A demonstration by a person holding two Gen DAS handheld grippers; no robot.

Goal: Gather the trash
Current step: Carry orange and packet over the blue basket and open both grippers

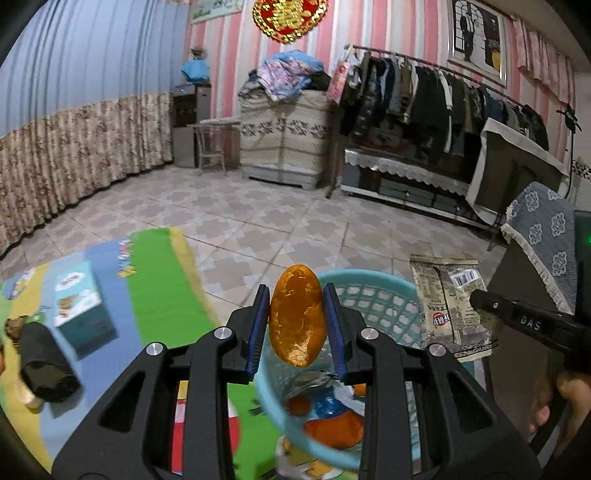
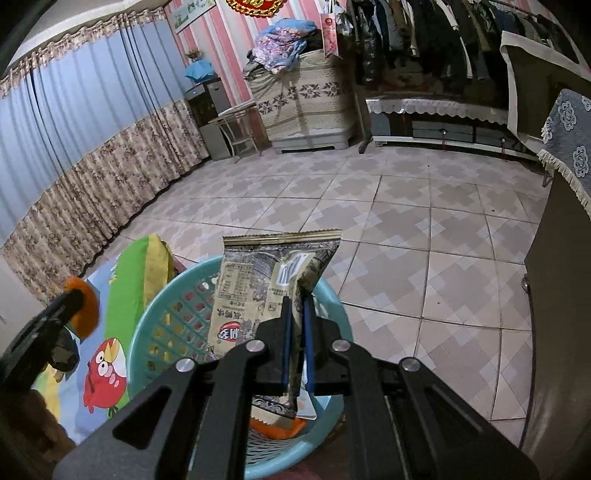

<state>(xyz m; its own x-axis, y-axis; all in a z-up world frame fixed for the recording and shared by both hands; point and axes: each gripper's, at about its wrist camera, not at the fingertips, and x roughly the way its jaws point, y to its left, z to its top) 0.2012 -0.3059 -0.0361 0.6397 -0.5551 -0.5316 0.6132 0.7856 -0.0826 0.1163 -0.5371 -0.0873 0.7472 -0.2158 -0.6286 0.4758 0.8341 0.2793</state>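
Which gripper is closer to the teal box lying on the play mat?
Left. The left gripper, clamping an orange wrapper, is beside the teal box; the right gripper sits beyond the basket.

Domestic interior, a lived-in room of a home used for clothes storage. Evidence:
- Clothes rail point(image 1: 436, 92), upper right of the left wrist view, hung full of dark jackets.
- Covered cabinet point(image 1: 284, 136), centre background, with a heap of folded bedding point(image 1: 288, 74) on top.
- Pink-striped wall point(image 1: 229, 62) bearing a red and gold hanging ornament point(image 1: 290, 16) and a framed picture point(image 1: 476, 37).
- Blue and floral curtains point(image 2: 85, 140) across the left side.
- Patterned tile floor point(image 2: 406, 229).
- Cartoon-printed play mat point(image 2: 110, 332), lower left.
- Water dispenser point(image 2: 210, 114) beside a small folding table point(image 2: 236, 118), back corner.
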